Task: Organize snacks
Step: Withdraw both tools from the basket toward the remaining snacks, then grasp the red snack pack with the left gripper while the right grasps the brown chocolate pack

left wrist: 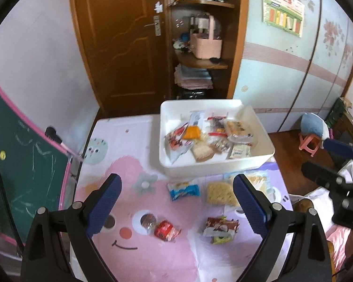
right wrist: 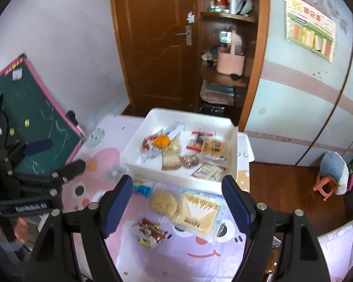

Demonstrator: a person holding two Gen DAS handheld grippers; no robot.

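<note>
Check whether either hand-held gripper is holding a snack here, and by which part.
Nothing is held. The left hand-held gripper and the right hand-held gripper both stand open above the table, with loose packets lying below them.

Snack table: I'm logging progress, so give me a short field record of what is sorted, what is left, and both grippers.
bin: white bin at the far side of the table, already holding many packets
left on table: blue packet, noodle pack, red packet, brown packet
left gripper: open, empty, above the table
right gripper: open, empty, above the noodle pack
</note>
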